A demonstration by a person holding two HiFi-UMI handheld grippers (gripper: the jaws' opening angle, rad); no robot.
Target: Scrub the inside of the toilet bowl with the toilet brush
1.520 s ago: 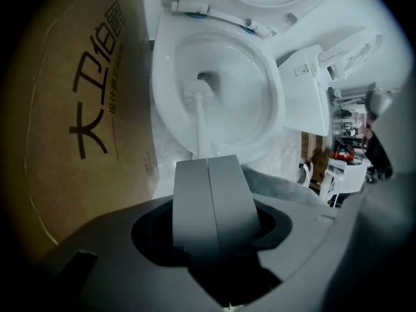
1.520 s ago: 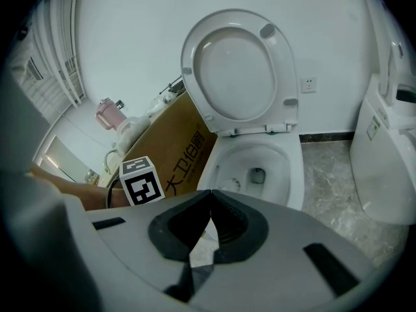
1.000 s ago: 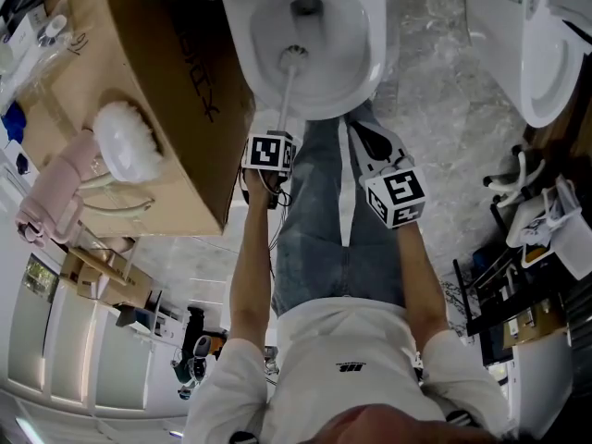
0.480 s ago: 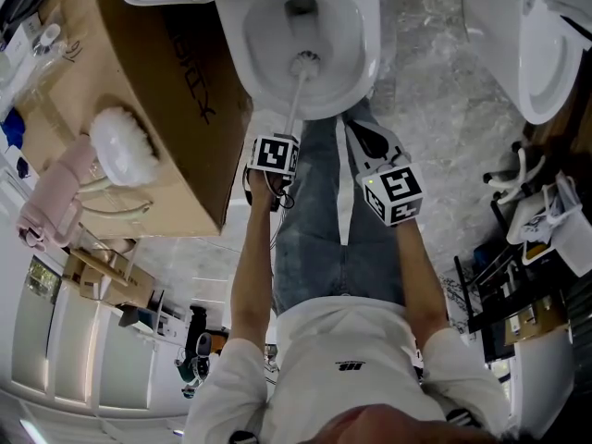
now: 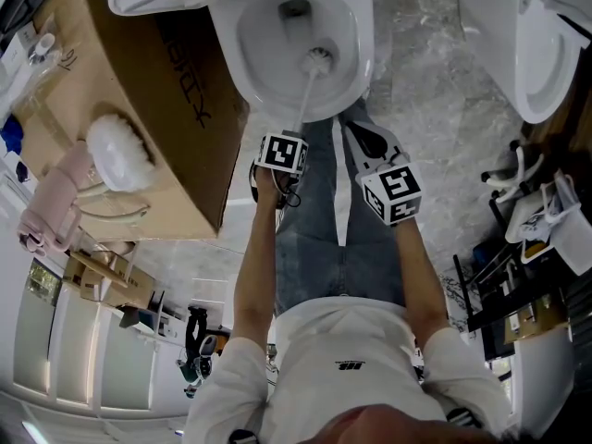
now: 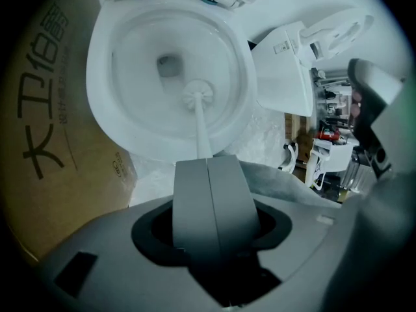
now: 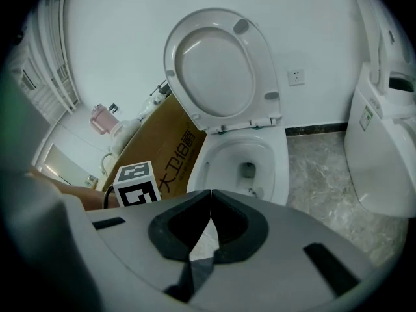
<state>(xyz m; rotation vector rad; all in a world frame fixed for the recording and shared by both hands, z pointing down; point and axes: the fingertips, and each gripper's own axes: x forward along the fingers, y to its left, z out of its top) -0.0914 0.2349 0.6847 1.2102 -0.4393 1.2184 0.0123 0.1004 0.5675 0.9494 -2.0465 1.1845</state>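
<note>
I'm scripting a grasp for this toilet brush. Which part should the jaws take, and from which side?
Grip the toilet brush by its thin handle's upper end, coming from the front with jaws across the shaft. It slants out over the front rim of the toilet bowl, bristle head down inside; the left gripper is shut on it that way.

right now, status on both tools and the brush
Left tool shut on brush handle. Right tool shut, empty, clear of bowl. Brush head inside bowl, near drain. Nothing in the way.

Crowded at the toilet bowl's [image 5: 363,44] left rim by a cardboard box [image 5: 120,63], blocked behind by the raised lid [image 7: 214,70], left open across floor [image 5: 425,91] toward second toilet [image 5: 541,63].
</note>
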